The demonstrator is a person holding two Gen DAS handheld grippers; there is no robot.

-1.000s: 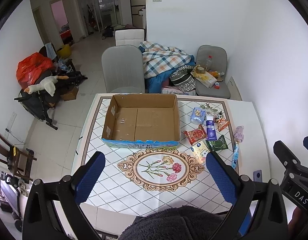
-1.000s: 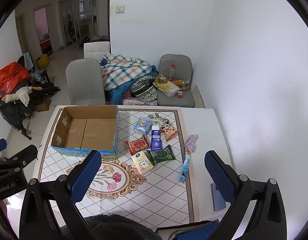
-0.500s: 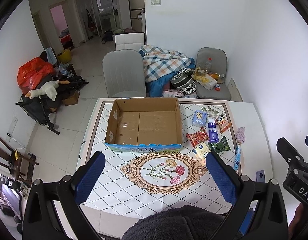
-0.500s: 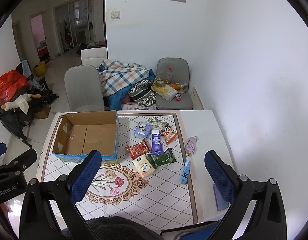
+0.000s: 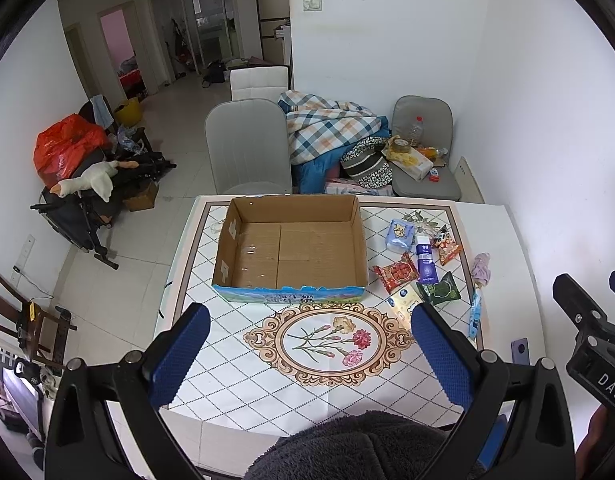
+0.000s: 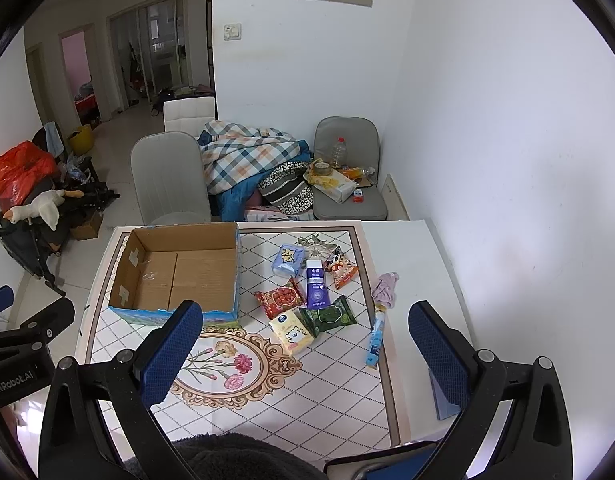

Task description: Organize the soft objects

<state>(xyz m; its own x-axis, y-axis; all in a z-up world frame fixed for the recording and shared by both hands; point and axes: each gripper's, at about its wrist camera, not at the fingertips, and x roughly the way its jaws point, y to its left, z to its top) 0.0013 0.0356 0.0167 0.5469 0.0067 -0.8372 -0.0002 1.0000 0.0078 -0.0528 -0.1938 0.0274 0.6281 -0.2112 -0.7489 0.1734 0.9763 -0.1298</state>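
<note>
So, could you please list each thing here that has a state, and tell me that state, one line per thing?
cardboard box: open on top, nothing inside, upright on the table.
left hand-held gripper: open, holds nothing, above the table.
right hand-held gripper: open, holds nothing, above the table.
purple tube: lying flat, cap on.
snack packets: lying flat outside the box, appear sealed.
pink cloth: crumpled.

One box (image 5: 291, 248); two grippers; one phone (image 5: 519, 350).
</note>
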